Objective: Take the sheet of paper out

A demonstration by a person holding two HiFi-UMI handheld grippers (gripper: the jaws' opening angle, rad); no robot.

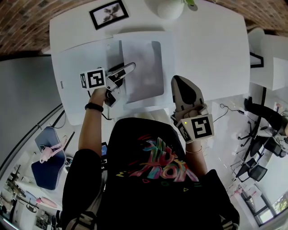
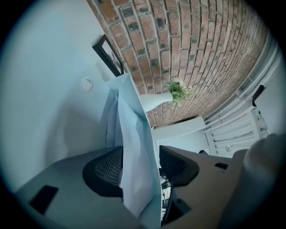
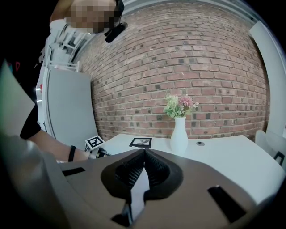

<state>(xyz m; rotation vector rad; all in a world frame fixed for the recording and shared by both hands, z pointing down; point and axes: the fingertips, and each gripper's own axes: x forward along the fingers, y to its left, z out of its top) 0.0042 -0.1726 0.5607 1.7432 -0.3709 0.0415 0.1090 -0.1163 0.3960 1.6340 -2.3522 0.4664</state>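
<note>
— Entry one, sheet of paper: location?
— Sheet of paper [image 1: 144,67], grey, flat on the white table [image 1: 211,49] at its middle, framed by a paler border, probably a sleeve. Long axis ran near to far.

— Entry two, left gripper: state?
— Left gripper [image 1: 130,67] stood at the sheet's left long edge, jaws pointing right and pinching a pale leaf [image 2: 134,152] raised off the table. Whether that leaf was the paper itself or the sleeve's cover could not be told. The grey area lay just to the right of the jaws.

— Entry three, right gripper?
— Right gripper [image 1: 179,81] stood beside the sheet's near right corner, pointing far, jaws pressed together on nothing. The sheet lay to its left and slightly farther off.

— Nearer hand for the pull?
— The left, already on the edge. As judged, drawing leftward across the short axis would suit it; the right was free to pin the sleeve.

— Other items?
— Large white sheet [image 1: 74,67] under the left side; picture frame [image 1: 108,13] and vase [image 1: 170,8] at the far edge
</note>
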